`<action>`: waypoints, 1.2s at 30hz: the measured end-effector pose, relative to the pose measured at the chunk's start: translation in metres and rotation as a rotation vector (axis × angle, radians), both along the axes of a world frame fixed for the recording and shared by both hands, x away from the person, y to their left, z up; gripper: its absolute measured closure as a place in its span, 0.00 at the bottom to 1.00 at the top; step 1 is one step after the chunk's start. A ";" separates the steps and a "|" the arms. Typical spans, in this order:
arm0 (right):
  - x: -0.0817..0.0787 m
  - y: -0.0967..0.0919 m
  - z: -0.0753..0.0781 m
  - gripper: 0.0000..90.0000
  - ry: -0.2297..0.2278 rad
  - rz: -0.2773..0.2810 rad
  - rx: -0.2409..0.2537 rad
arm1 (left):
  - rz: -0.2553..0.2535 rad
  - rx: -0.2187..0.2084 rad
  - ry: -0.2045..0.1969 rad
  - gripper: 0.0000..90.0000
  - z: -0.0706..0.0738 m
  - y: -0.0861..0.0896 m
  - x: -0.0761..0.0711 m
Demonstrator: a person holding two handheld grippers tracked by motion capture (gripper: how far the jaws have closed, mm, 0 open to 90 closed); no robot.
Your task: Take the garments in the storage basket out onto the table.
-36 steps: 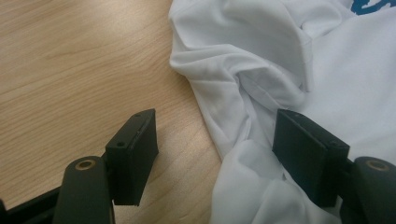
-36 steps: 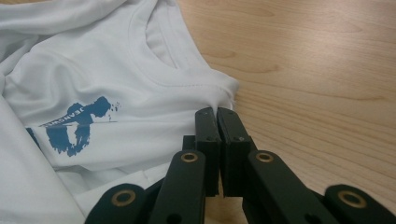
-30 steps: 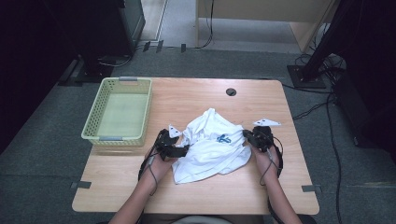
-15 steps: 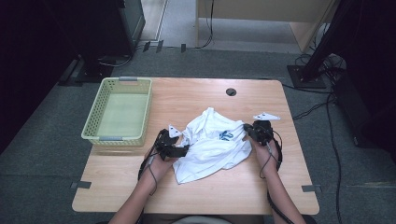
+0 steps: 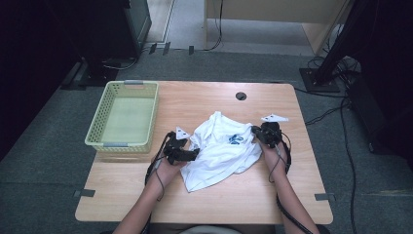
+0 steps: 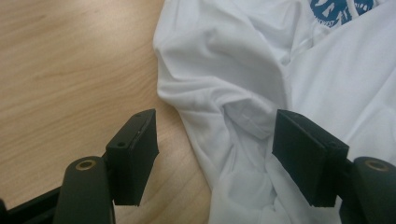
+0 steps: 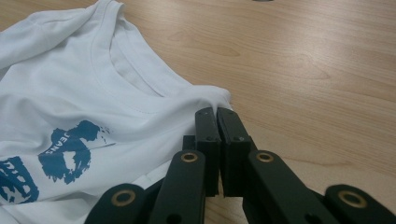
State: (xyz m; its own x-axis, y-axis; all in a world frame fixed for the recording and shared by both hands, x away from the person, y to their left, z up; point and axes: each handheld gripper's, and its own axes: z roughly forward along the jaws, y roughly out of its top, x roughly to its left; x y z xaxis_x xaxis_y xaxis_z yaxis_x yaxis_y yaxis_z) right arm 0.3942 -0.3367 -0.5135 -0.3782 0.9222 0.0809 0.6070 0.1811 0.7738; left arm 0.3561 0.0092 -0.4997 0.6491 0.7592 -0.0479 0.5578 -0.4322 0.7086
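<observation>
A crumpled white T-shirt with a blue print lies in the middle of the wooden table. My left gripper is at the shirt's left edge. In the left gripper view the left gripper stands open, one jaw over bare wood, the other over the shirt, with a fold of cloth between them. My right gripper is at the shirt's right edge. In the right gripper view the right gripper is shut on a corner of the shirt beside the collar.
A pale green plastic basket stands on the table's left part, close to my left hand. A round cable hole is at the far edge. Bare wood lies to the right of and in front of the shirt. Cables run over the floor at the right.
My right gripper has shifted slightly away from the person and to the left, taking the shirt's right edge with it. The left gripper has kept still.
</observation>
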 end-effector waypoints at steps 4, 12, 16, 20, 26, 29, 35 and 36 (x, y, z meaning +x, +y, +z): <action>-0.001 0.001 0.001 0.99 -0.004 0.004 -0.005 | -0.008 -0.005 -0.017 0.35 0.003 -0.004 0.003; -0.003 0.001 0.000 0.99 0.001 0.005 -0.004 | -0.036 -0.035 -0.035 0.46 0.004 -0.014 0.008; -0.004 0.001 0.000 0.99 0.001 0.005 -0.002 | -0.017 -0.018 -0.062 0.64 0.006 -0.019 0.011; -0.005 0.002 0.000 0.99 0.000 0.006 -0.003 | -0.020 0.007 -0.061 0.87 0.006 -0.021 0.013; -0.006 0.003 -0.001 0.99 0.006 0.010 0.002 | 0.010 0.012 -0.055 1.00 0.007 -0.014 0.019; -0.006 0.002 -0.001 0.99 0.008 0.005 0.005 | 0.034 -0.006 -0.061 1.00 0.013 -0.005 0.022; -0.007 -0.001 -0.001 0.99 0.009 -0.004 0.003 | 0.075 -0.028 -0.060 1.00 0.020 0.011 0.026; -0.007 -0.003 -0.001 0.99 0.008 -0.009 -0.002 | 0.087 -0.036 -0.060 1.00 0.021 0.016 0.027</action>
